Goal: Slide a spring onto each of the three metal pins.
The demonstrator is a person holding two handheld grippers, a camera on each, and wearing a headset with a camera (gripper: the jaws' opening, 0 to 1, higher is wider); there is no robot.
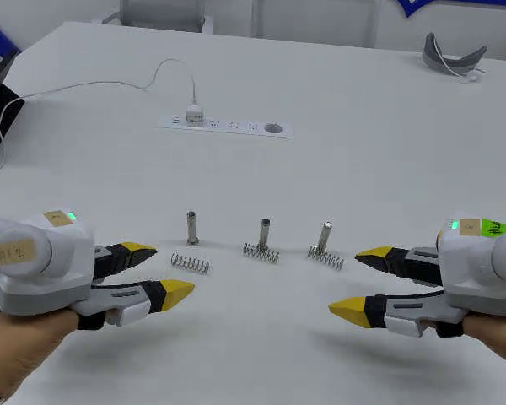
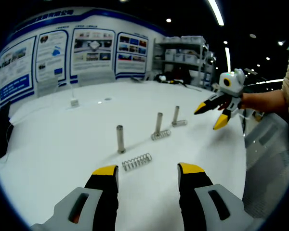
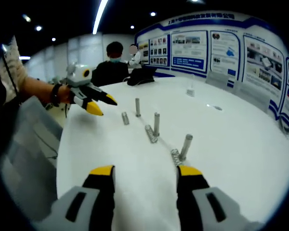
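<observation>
White table (image 1: 363, 152), flat top, bearing the items below

Metal pins, three, upright, in a row across the head view: left pin (image 1: 191, 228), middle pin (image 1: 264, 234), right pin (image 1: 325, 237)

Springs, three, all lying flat on the table, none on a pin:
- left spring (image 1: 190, 263), in front of the left pin, near it but apart
- middle spring (image 1: 261, 252), at the foot of the middle pin
- right spring (image 1: 325, 258), at the foot of the right pin

Left gripper (image 1: 170, 270), yellow-tipped, hand-held, jaws spread apart and holding nothing; its tips sit just left of the left spring

Right gripper (image 1: 346, 281), same make, jaws likewise spread and empty; its tips sit just right of the right spring

Power strip (image 1: 228, 126), white, farther back on the table, one plug in it, with a white cable (image 1: 110, 83) trailing off to the left
</observation>
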